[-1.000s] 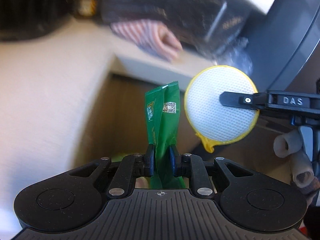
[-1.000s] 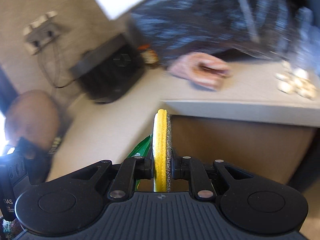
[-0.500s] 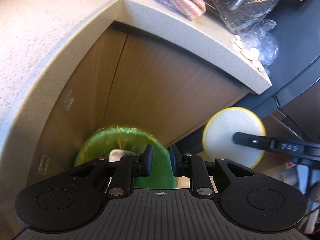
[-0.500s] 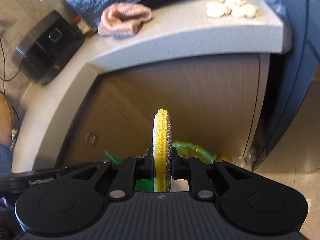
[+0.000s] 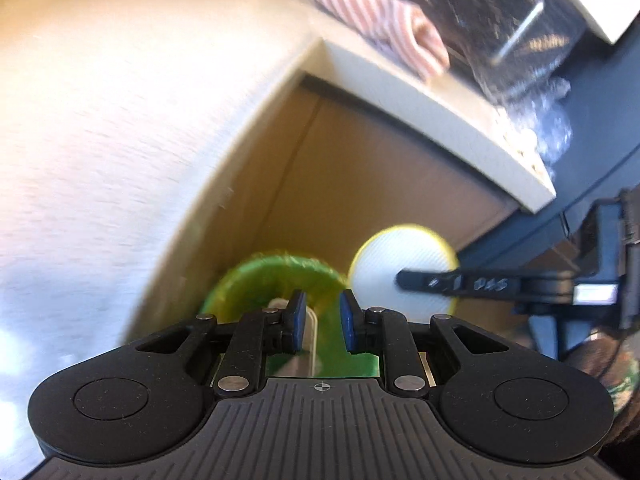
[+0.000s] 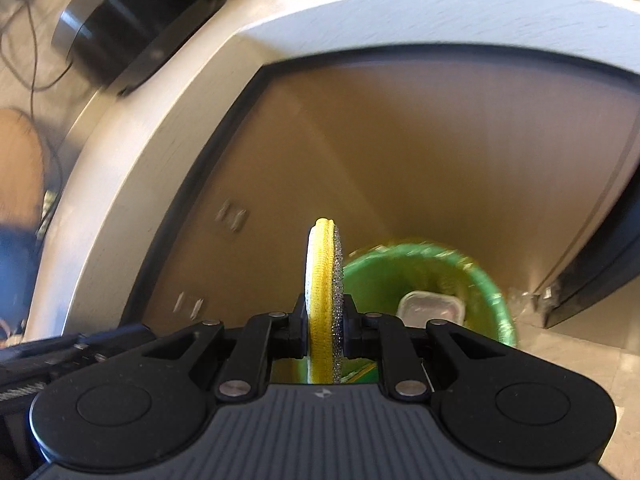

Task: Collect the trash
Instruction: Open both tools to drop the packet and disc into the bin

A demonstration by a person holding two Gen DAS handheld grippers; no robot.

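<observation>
A green-lined trash bin (image 5: 276,276) stands on the floor against the cabinet; it also shows in the right wrist view (image 6: 432,276) with a clear plastic container (image 6: 432,308) inside. My left gripper (image 5: 320,322) hangs over the bin with its jaws parted and nothing between them. My right gripper (image 6: 323,320) is shut on a round yellow-rimmed sponge pad (image 6: 322,280), held edge-on just left of the bin. In the left wrist view the sponge pad (image 5: 392,268) shows its white face to the right of the bin.
A beige countertop (image 5: 120,120) wraps around wooden cabinet fronts (image 5: 360,168). A striped cloth (image 5: 384,28) and crinkled plastic (image 5: 500,24) lie on it. A black appliance (image 6: 136,20) sits on the counter. A dark panel (image 6: 608,264) stands at the right.
My left gripper held a green wrapper a second ago; its jaws have opened and the wrapper is gone from them. Both grippers dropped from counter height toward the bin.
</observation>
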